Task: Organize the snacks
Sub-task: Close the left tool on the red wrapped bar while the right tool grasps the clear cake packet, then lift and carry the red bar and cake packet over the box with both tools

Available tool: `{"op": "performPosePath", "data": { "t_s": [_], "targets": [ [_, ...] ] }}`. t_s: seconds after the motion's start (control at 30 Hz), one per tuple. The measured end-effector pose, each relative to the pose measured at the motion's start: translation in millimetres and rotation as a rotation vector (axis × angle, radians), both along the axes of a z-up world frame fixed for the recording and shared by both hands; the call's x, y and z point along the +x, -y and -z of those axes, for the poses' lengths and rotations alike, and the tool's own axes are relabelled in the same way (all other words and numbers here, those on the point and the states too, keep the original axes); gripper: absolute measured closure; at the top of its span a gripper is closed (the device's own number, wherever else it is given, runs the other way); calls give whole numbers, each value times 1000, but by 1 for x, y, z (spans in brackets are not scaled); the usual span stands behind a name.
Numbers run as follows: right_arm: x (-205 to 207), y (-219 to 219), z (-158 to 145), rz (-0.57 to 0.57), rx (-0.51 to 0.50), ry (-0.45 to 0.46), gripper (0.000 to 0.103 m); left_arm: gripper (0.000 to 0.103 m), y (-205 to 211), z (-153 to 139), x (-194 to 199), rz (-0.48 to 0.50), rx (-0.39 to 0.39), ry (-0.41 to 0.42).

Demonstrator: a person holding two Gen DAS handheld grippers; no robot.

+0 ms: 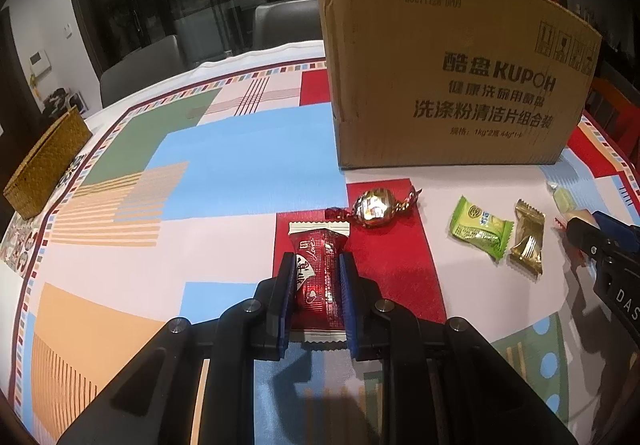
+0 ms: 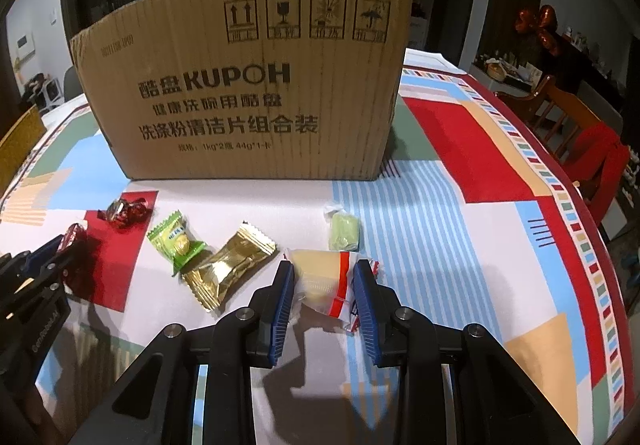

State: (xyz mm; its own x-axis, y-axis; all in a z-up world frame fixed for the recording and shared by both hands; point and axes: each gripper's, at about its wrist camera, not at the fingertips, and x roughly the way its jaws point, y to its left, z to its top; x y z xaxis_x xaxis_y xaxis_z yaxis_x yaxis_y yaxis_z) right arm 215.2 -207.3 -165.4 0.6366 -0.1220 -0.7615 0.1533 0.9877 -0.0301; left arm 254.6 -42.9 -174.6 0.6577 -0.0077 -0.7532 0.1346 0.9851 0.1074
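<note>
Both claws are down on the desk w/ a snack each, so the step in hand looks like the pick-up, one piece per hand. Left claw (image 1: 316, 265), lower centre of the left wrist view, is clenched on the red wrapped chocolate bar (image 1: 320, 277), pads pressing both long sides; the bar seems to lie flat on the patchwork tablecloth (image 1: 224, 165). Right claw (image 2: 324, 277), lower centre of the right wrist view, is clamped on the white-and-red wrapped pastry (image 2: 324, 281), wrapper crinkled between the pads. Still loose on the cloth: gold foil twist candy (image 1: 374, 209) just above the bar, green sachet (image 2: 178, 243) and gold sachet (image 2: 228, 265) touching each other left of the pastry, pale green candy (image 2: 344, 233) just above it. The KUPOH cardboard box (image 2: 248, 85) stands upright in the upper centre, behind all the snacks, prob. the drop spot; its inside can't be seen. A woven basket (image 1: 44, 161) sits far left in the left wrist view, well apart. Next move, as I judge it: lift both pieces clear w/o loosening, carry them up over the tall box wall, then let go inside. The pastry is soft, so no extra squeeze.
</note>
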Motion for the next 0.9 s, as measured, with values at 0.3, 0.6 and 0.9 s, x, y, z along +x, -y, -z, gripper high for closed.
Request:
{"op": "performPosePath", "data": {
  "t_s": [0.3, 0.6, 0.9],
  "targets": [
    [-3, 1, -17, 1, 1, 36, 71, 81, 1, -15, -5, -1, -9, 29],
    [-3, 1, -40, -2, -4, 82, 71, 81, 2, -34, -7, -3, -28, 55],
    [-3, 3, -59, -8, -9, 121, 71, 81, 1, -54, -6, -3, -39, 89]
  ]
}}
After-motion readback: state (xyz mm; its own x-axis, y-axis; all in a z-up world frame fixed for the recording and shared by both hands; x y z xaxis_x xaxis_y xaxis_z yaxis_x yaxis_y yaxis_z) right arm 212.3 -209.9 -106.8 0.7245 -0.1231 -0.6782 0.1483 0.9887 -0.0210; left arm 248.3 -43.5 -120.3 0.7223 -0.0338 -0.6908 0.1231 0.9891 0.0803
